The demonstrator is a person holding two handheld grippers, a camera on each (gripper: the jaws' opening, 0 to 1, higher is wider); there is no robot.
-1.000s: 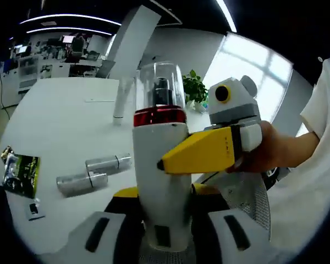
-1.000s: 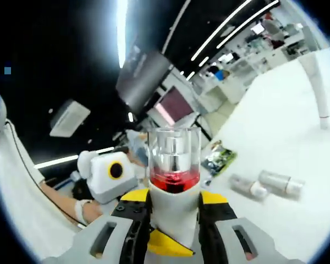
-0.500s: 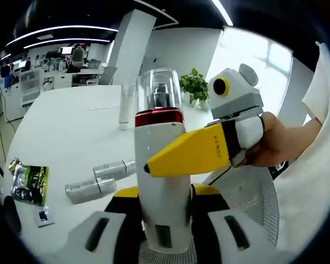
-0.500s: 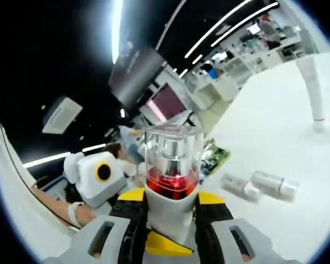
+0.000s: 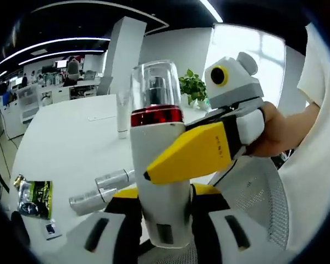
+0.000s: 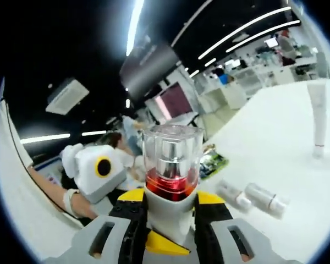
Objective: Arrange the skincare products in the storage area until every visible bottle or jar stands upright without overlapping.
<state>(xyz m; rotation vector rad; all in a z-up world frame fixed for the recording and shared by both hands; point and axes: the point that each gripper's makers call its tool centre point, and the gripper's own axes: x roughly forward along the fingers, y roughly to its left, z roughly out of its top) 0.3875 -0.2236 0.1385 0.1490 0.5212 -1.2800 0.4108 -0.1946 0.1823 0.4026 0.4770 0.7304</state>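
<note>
**Both tongs clamped on the pump bottle, held off the table**

Containers first. The white pump bottle [image 5: 159, 181] sits centre frame in the left gripper view, upright relative to my jaws. It has a red collar and a clear cap over a silver pump head. I can't tell the fill level: the body is opaque. In the right gripper view the same bottle [image 6: 171, 187] is at lower centre, cap pointing up the frame.

Two small silver-grey bottles [image 5: 102, 190] lie on their sides on the white table [image 5: 60, 143], lower left of the left gripper view, just beside each other, possibly touching. A white tube [image 5: 122, 113] stands upright further back, left of the bottle's cap. A green sachet [image 5: 34, 198] lies flat at far lower left, with a small card [image 5: 50, 228] near it. In the right gripper view the lying bottles [image 6: 253, 197] are at right of centre, the tube [image 6: 319, 124] stands at the far right edge, and the sachet [image 6: 212, 163] is just right of the bottle's cap.

Tongs. My left gripper [image 5: 164, 220] has its jaws pressed against the bottle's lower body, pinching it. My right gripper [image 5: 176, 159] comes in from the right of that view, its yellow jaw lying across the bottle's front below the collar, with my hand [image 5: 275, 137] behind it. In its own view, the right gripper [image 6: 170, 220] is closed on the bottle just below the red collar.
</note>
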